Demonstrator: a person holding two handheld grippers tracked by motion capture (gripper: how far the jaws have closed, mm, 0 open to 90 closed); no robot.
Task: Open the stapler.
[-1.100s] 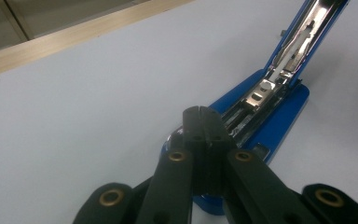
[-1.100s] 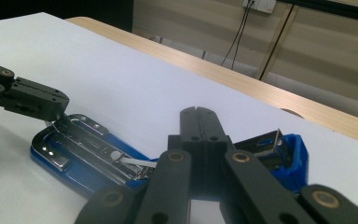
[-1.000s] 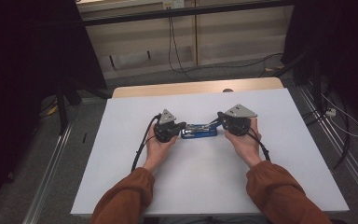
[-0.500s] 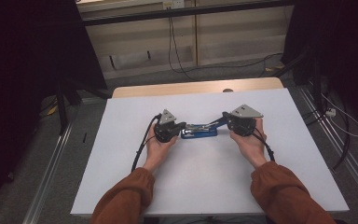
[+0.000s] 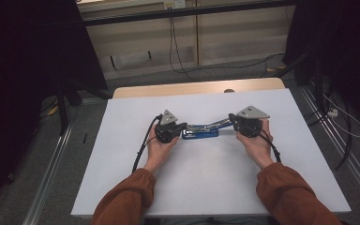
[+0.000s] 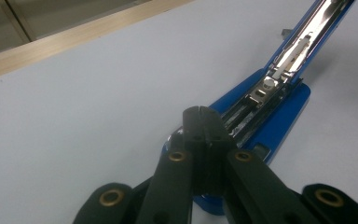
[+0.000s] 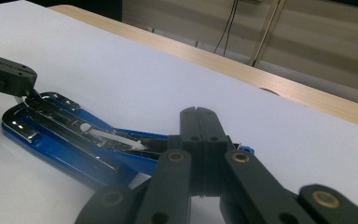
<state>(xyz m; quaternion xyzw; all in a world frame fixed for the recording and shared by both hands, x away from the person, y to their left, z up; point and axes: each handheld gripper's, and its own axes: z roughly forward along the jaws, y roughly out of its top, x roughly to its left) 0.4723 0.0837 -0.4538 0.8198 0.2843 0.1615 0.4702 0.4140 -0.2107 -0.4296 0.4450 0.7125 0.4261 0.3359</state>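
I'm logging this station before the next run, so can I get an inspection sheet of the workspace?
Surface: white table top, wooden strip along its far edge.
Job's things: blue stapler at mid-table, base flat, top arm swung open, metal staple channel exposed.
Clutter: nothing seen.
Grippers: left gripper shut, tips at the stapler's end; right gripper shut, at the raised arm.
Cables: black cable trailing from the left gripper; more on the floor.
Surroundings: dim room, grey floor.

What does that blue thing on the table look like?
Find the white table, then its middle, between the two hand-held grippers. There lies a blue stapler, its top arm swung open toward the right, showing a shiny metal track inside. It is the table's one blue thing.
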